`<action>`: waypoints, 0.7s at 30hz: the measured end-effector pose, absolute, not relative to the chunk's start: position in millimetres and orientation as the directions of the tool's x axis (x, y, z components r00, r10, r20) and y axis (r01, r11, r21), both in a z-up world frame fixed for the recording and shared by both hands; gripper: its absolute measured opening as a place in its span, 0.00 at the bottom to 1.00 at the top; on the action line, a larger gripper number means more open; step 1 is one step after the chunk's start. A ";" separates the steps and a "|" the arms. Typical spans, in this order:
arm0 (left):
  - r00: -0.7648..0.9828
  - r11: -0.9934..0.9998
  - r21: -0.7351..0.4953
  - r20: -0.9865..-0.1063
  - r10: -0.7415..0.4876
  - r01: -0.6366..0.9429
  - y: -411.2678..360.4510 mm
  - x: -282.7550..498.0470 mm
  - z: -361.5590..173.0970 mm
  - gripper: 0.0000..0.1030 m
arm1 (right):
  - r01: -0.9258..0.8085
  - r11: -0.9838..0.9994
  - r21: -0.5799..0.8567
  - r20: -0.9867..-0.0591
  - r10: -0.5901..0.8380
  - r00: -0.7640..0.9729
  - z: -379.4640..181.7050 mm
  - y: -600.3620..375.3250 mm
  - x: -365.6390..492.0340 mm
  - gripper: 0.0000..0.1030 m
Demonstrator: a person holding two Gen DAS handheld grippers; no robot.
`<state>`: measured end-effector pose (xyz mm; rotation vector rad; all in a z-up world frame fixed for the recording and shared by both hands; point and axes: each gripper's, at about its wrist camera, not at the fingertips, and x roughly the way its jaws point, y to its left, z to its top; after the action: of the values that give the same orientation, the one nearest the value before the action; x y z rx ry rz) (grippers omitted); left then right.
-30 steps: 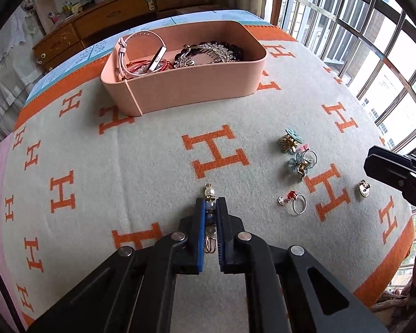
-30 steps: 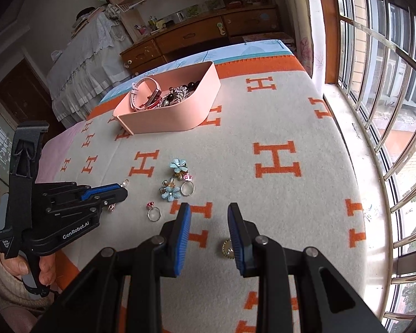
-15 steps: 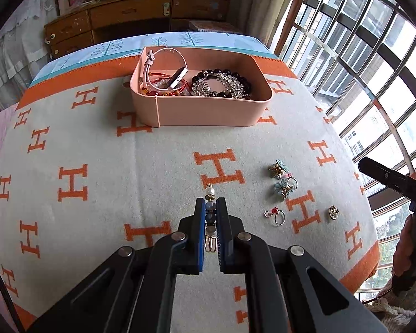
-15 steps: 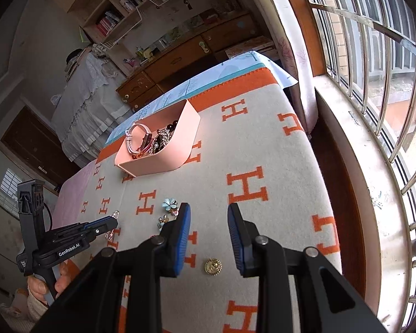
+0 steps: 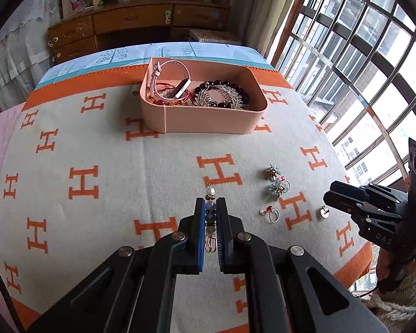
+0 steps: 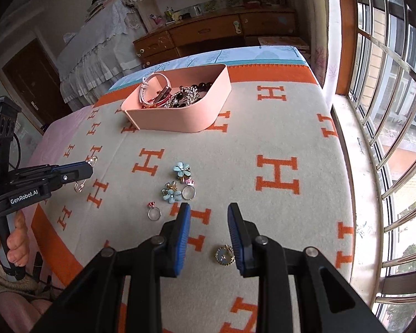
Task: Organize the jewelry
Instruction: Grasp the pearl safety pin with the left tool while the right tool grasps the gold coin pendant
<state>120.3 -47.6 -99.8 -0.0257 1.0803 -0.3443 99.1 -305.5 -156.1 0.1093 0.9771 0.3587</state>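
The left gripper [image 5: 210,222] is closed on a beaded earring [image 5: 210,216]. The earring lies long-ways along the fingers, with its pearl end poking out past the tips and its gold hook end back toward the handle. It is lifted above the blanket [image 5: 97,152], which is soft, cream and covered in orange H shapes. Far ahead of this gripper sits the pink box [image 5: 208,122], smooth, with rounded corners and a thin wall splitting it in two. The left part holds a white watch [image 5: 166,80] and red bead strings; the right part holds dark beads and a sparkly leaf-shaped comb [image 5: 222,97]. These are piled up, so some parts are hidden. To the right of the left gripper, on the blanket, lie two blue flower clips [image 6: 180,170], a plain silver ring [image 6: 188,193] and a ring with a red stone [image 6: 154,212]. The flower clips are small and tangled, so their shapes are hard to make out. The right gripper [image 6: 208,236] is open a little and holds nothing. A round gold charm [image 6: 224,255] lies on the blanket below it, just beside the right finger, which covers its edge. A hand [image 6: 14,238] holds the left gripper's handle at the picture's side.
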 end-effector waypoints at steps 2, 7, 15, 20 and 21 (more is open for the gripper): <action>0.418 0.944 -0.195 -0.859 -0.295 0.265 -47.9 120.3 -101.1 0.05 | -0.291 0.937 0.194 -0.806 0.321 0.498 -159.7 -300.9 89.8 0.27; 0.406 0.940 -0.205 -0.861 -0.306 0.273 -51.3 117.4 -104.3 0.05 | -0.359 0.927 0.110 -0.820 0.289 0.493 -167.5 -294.0 68.8 0.27; 0.399 0.938 -0.209 -0.863 -0.310 0.277 -52.4 113.6 -106.0 0.05 | -0.348 0.936 0.058 -0.829 0.240 0.506 -177.3 -295.4 64.6 0.27; 0.399 0.939 -0.215 -0.862 -0.312 0.270 -49.5 112.5 -106.2 0.05 | -0.345 0.937 0.055 -0.826 0.237 0.512 -183.1 -298.5 69.5 0.27; 0.399 0.938 -0.217 -0.862 -0.313 0.269 -48.5 112.2 -106.3 0.05 | -0.351 0.935 0.048 -0.824 0.236 0.516 -183.3 -297.5 69.5 0.27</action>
<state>112.2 -48.5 -106.3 -0.0451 1.1004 -0.3685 69.5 -297.5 -183.3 -0.1302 0.9669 0.3537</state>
